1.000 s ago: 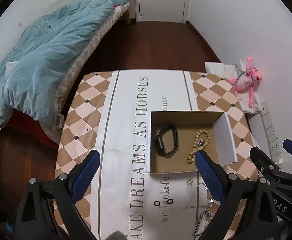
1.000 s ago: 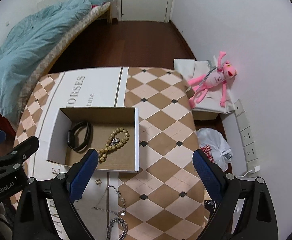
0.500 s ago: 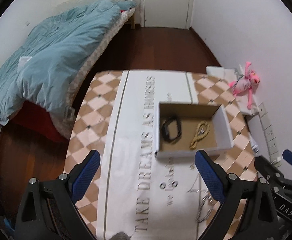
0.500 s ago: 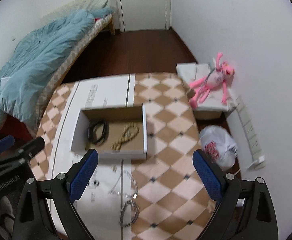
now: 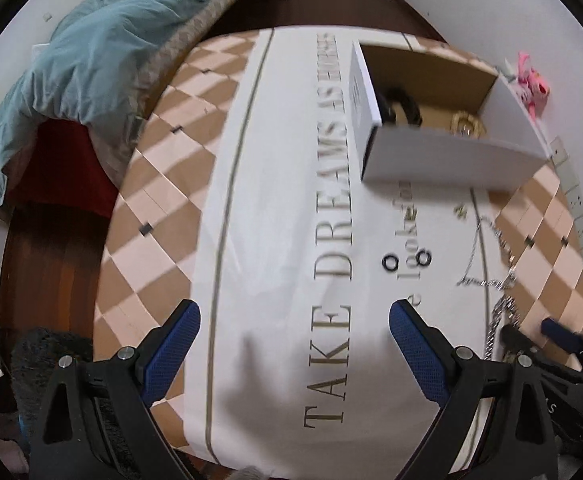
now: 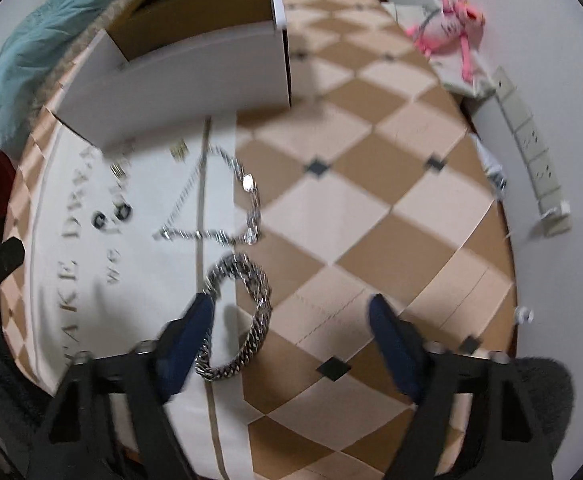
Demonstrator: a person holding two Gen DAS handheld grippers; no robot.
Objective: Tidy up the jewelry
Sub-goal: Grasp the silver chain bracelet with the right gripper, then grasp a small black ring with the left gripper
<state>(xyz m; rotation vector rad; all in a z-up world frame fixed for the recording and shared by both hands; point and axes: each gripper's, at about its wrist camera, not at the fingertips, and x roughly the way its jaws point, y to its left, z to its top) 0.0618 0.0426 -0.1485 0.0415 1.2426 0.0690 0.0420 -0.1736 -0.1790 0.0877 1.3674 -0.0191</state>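
Note:
A heavy silver chain bracelet [image 6: 257,312] lies on the table between the fingers of my right gripper [image 6: 291,316]. Its jaws are closing but stand apart, and the left finger [image 6: 189,330] sits at the chain's left side. A thin silver necklace [image 6: 227,208], two black rings [image 6: 111,215] and small gold earrings [image 6: 179,148] lie just beyond it. The white cardboard box [image 5: 443,156] holds a black band [image 5: 399,104] and gold beads [image 5: 467,126]. My left gripper [image 5: 293,320] hangs open over the white lettered cloth [image 5: 275,184], with the rings [image 5: 390,264] ahead to its right.
A checkered tabletop [image 6: 371,208] runs right to its edge by the wall. A pink plush toy [image 6: 451,20] and a power strip [image 6: 531,140] lie past that edge. A bed with a teal duvet [image 5: 91,52] stands on the left.
Both grippers have dropped toward the table and tilted further down, so the jewelry looms larger. The right jaws have narrowed around the heavy chain. The left jaws stay wide.

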